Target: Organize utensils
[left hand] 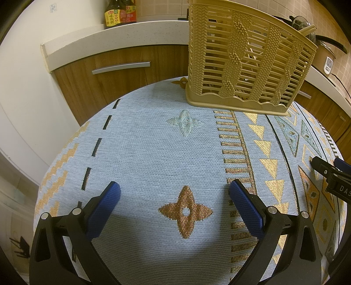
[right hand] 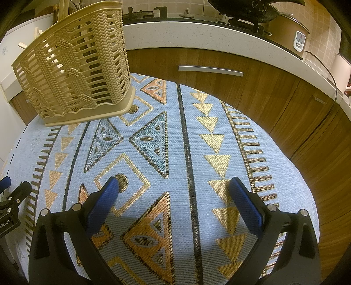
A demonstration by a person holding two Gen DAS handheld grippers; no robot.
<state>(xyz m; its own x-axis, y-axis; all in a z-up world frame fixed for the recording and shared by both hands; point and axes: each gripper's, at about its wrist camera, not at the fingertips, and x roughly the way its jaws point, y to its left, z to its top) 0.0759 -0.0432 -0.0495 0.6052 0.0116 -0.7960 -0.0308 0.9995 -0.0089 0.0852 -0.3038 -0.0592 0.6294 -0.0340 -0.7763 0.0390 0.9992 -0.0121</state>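
Nearest in the left wrist view, the left claw [left hand: 174,193] hangs with its two black arms spread wide, blue textured pads [left hand: 245,208] facing each other with nothing between them. Beneath it lies the light blue woven cloth with gold and orange geometric patterns [left hand: 142,149] that covers the counter; an orange four-pointed star motif sits directly between the pads. At the right edge of the same view the tip of the right claw [left hand: 329,166] shows, just beside the gold triangle band.

In the right wrist view, the right claw [right hand: 173,190] is likewise spread wide and holds nothing, poised over the patterned cloth [right hand: 219,105] above orange and gold triangles and a dark stripe. The left claw's black tip [right hand: 15,193] shows at the far left edge.

Farther on, the tan plastic slatted utensil basket with braided relief [left hand: 241,61] stands upright on its base near the far edge of the cloth, well apart from both claws. Pale stick-like utensil ends [left hand: 308,29] rise above its rim; what else is inside I cannot tell through the slats.

Beyond the cloth runs a brown wooden cabinet with a metal bar handle [right hand: 210,70] under a pale speckled worktop [right hand: 197,32]. On it stand dark sauce bottles with yellow and red labels [left hand: 120,13], a black pan on a stove [right hand: 252,8] and a brown rice cooker [right hand: 289,32].
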